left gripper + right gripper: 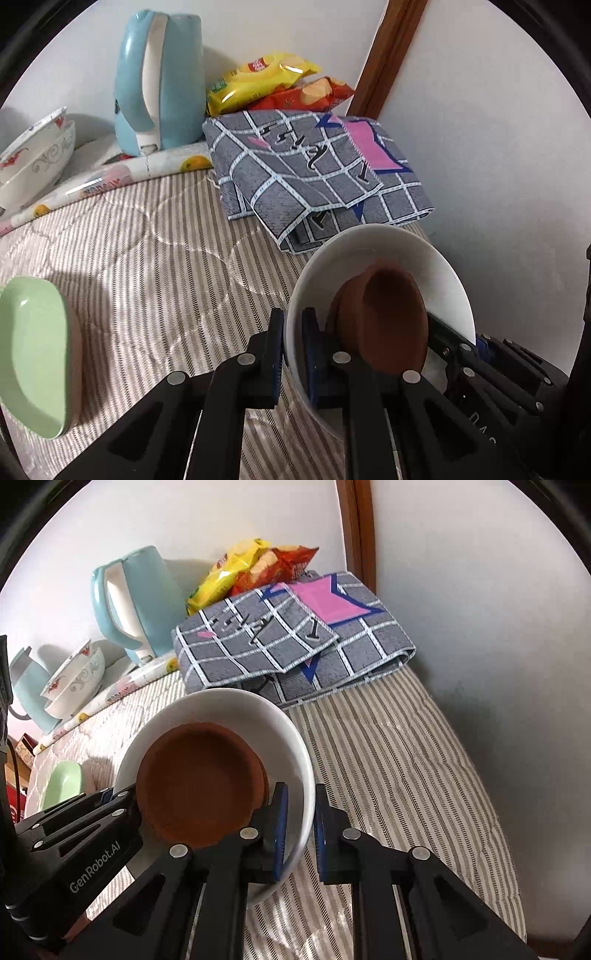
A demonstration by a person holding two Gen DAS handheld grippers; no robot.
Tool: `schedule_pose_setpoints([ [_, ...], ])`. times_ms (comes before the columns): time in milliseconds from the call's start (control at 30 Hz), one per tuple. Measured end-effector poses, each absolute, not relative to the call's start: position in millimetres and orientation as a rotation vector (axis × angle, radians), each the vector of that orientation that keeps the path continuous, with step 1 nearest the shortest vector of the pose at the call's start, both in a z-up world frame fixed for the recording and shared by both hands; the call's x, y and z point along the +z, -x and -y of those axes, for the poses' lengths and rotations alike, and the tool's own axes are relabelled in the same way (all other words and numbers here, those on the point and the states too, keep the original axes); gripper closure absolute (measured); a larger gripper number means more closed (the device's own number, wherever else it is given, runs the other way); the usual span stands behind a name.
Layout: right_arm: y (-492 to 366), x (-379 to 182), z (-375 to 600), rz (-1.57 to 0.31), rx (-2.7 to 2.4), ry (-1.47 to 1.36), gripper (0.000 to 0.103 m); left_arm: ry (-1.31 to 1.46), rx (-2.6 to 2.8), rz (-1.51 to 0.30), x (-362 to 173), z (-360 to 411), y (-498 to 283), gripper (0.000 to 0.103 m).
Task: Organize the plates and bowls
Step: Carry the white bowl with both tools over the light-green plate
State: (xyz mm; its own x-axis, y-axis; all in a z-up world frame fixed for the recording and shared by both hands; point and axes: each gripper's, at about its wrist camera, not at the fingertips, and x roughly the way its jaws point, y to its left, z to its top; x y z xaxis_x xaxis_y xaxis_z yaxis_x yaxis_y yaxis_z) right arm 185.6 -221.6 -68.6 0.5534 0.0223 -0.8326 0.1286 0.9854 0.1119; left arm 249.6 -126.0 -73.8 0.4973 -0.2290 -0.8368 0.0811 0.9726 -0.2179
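Observation:
A white bowl holds a brown dish inside it, over the striped mattress. My left gripper is shut on the white bowl's left rim. My right gripper is shut on the same white bowl at its right rim, with the brown dish just left of its inner finger. The right gripper also shows in the left wrist view, and the left gripper in the right wrist view. A green bowl lies at the left. Two stacked patterned bowls stand far left.
A blue kettle stands at the back by the wall. Yellow and red snack bags lie on a folded grey checked cloth. A wooden post and white wall close off the right. The striped mattress spreads across the middle.

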Motion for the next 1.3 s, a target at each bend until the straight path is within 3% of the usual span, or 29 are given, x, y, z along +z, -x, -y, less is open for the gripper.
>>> schedule_pose_setpoints([
  [1300,-167,-28,123,-0.918,0.066,-0.121,0.091,0.225,-0.072,-0.954,-32,19,-200,0.093],
])
